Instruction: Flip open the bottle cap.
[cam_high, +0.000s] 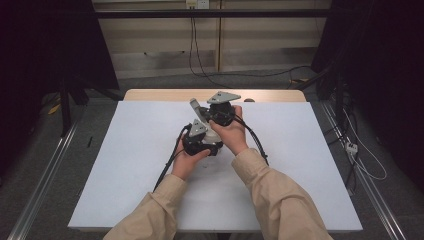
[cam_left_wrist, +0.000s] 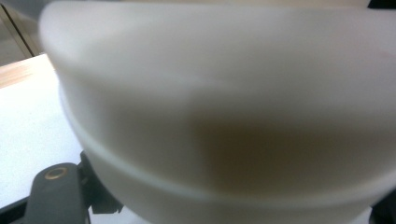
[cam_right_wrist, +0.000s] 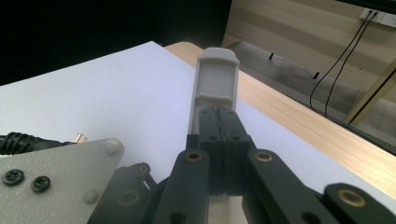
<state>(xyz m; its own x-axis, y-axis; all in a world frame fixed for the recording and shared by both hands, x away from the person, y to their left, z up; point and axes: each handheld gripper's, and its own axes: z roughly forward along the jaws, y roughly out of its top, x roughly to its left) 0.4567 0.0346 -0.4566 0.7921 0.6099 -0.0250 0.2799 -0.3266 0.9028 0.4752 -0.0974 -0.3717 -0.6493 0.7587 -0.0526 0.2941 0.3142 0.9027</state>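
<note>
1. handle (cam_right_wrist: 215, 81): a pale grey handle, long axis running straight out from the right gripper (cam_right_wrist: 219, 140), whose fingers are clenched on its near end.
2. left gripper (cam_high: 200, 141) sits just beside, nearer the person; a blurred white body (cam_left_wrist: 224, 116) fills its camera, grip cannot be told.
3. both hover above the white surface (cam_high: 130, 165).

A wooden table (cam_high: 150, 94) is seen in the middle of the room. Most of its top is covered by a white sheet (cam_high: 310, 165), which lies flat on it. Only a narrow strip of wood is left uncovered along the far edge.
</note>
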